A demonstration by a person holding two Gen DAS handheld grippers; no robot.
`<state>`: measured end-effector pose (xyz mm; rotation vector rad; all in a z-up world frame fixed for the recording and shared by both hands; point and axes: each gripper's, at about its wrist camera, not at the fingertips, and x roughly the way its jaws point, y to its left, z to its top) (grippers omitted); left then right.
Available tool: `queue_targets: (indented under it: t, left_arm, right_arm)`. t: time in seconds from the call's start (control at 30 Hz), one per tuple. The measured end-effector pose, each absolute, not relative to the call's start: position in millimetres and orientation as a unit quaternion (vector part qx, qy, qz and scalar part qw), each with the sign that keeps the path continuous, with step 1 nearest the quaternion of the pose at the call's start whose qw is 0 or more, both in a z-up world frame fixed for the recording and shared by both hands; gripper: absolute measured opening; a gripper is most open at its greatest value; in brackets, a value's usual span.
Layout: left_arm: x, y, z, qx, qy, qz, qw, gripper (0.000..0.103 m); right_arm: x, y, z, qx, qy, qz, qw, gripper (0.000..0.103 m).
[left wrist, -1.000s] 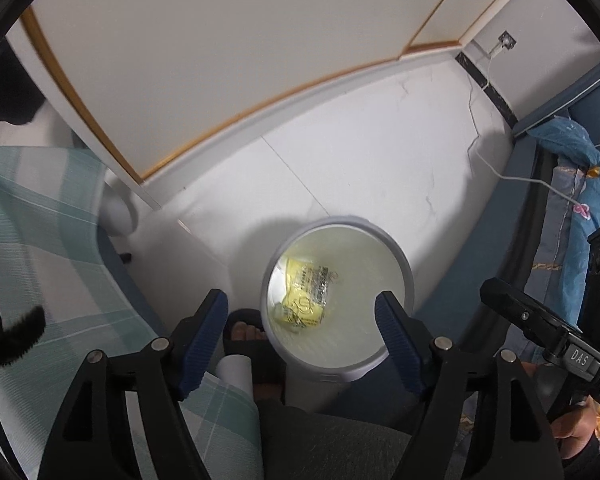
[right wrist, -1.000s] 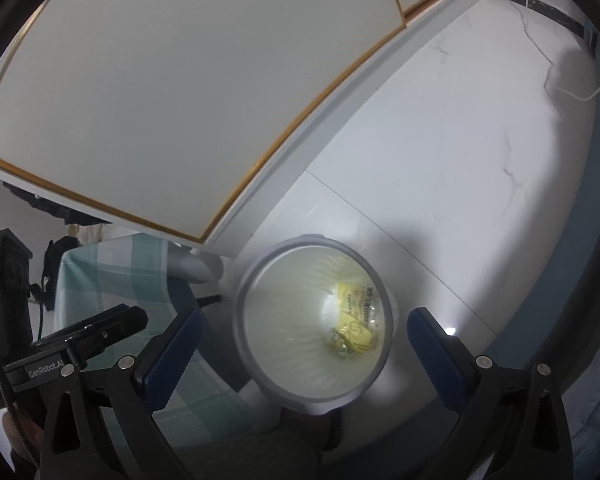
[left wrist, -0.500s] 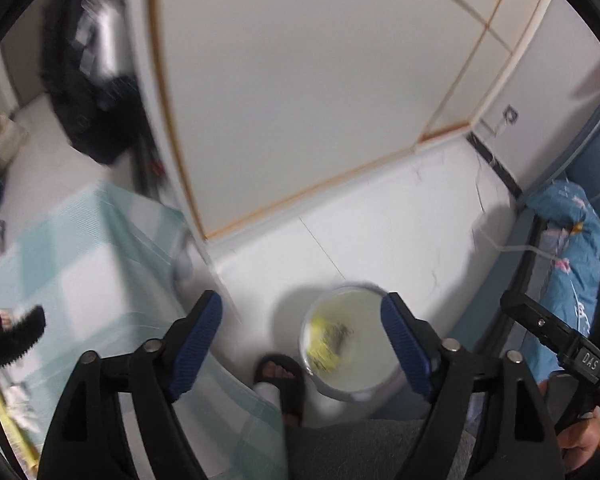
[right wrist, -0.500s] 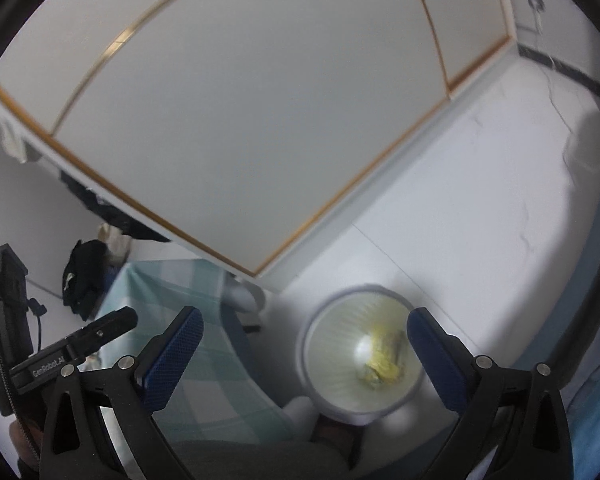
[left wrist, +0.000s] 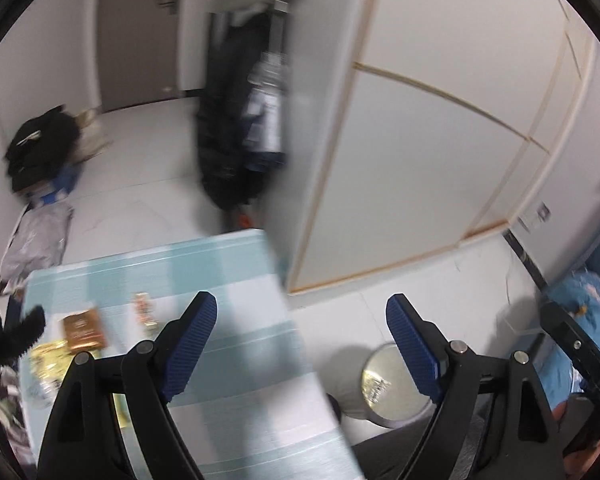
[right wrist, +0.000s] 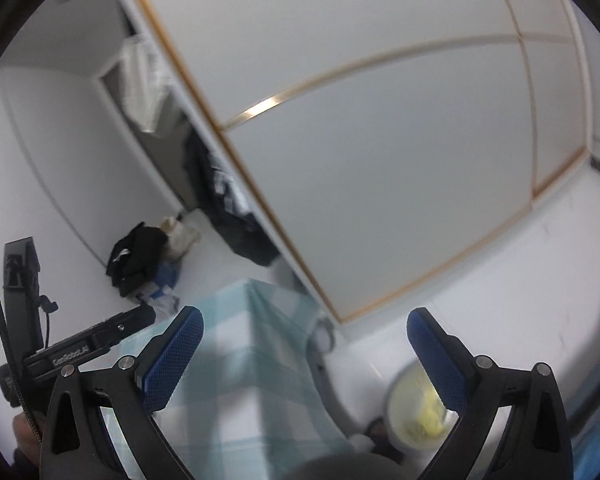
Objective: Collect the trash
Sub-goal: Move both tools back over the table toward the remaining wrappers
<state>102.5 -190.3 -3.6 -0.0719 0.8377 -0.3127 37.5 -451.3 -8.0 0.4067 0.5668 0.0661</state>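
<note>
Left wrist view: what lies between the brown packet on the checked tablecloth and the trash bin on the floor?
Mostly bare checked tablecloth between brown packet and trash bin, then white floor; the left hand-held gripper frames it, open and empty.

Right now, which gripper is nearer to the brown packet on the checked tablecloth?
Left. The left gripper hangs over the tablecloth with the brown packet just off to its left; the right gripper is out on the other side, towards the bin on the floor.
</note>
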Motion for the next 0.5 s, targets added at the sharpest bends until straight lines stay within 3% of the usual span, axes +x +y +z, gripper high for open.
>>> queue_targets:
  t: [0.5]
  left_arm:
    - [76.9, -13.8, -9.9, -0.108, 0.365, -0.008, 0.925, 0.086]
  right_arm:
    - [49.5, -269.1, -0.2, 0.085, 0.229, 0.154, 0.957, 0.103]
